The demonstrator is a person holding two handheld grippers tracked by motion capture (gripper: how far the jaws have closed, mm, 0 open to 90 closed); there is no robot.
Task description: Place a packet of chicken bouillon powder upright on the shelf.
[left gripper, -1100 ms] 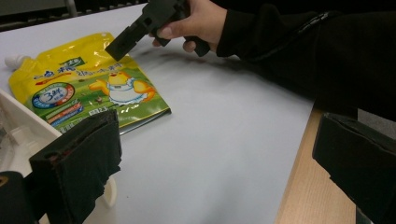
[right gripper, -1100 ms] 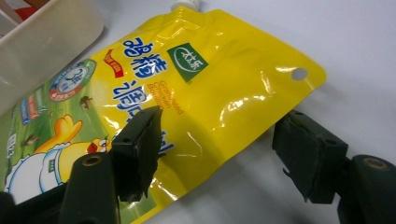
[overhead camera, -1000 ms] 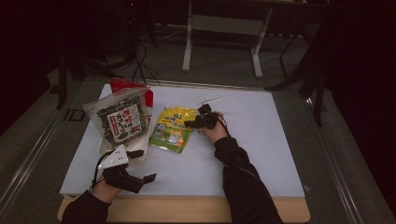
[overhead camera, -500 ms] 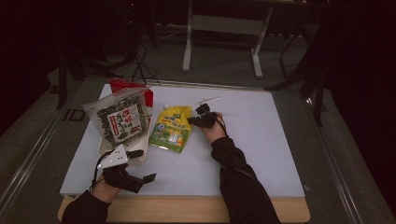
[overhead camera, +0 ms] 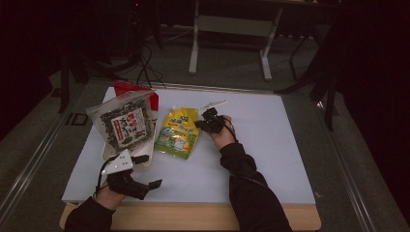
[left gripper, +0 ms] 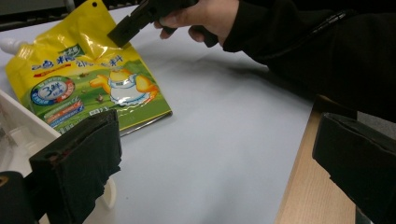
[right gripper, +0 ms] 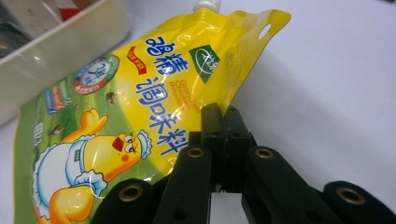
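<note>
At the near edge of the table [overhead camera: 270, 145], a person's left hand rests the left gripper [overhead camera: 145, 186] low over the white mat, its two black jaws spread wide with nothing between them, as the left gripper view shows. Just beyond it stands a shallow white tray [overhead camera: 110, 153], and propped in that tray is a clear bag of dark dried seaweed [overhead camera: 123, 123] with a red-and-white label, leaning toward the back; a red box [overhead camera: 133, 89] sits behind it, though the dim light makes its contents hard to read. Beside the tray, toward the middle of the mat, lies the yellow chicken bouillon pouch [overhead camera: 178, 131], a spouted stand-up pack printed with a cartoon hen in an apron and a green band along its bottom. The right gripper [overhead camera: 205, 123], held by a dark-sleeved arm reaching in from the near side, has just closed its jaws and now pinches the pouch's right-hand edge near the top corner; in the right gripper view [right gripper: 223, 123] the pads meet tight on the yellow film, and the corner with its hang hole lifts off the mat while the rest of the pack lies flat. Farther back on the mat lies a small pale object [overhead camera: 215, 103], too small to identify. Beyond the table, metal frame legs [overhead camera: 229, 46] stand on the dark floor.
</note>
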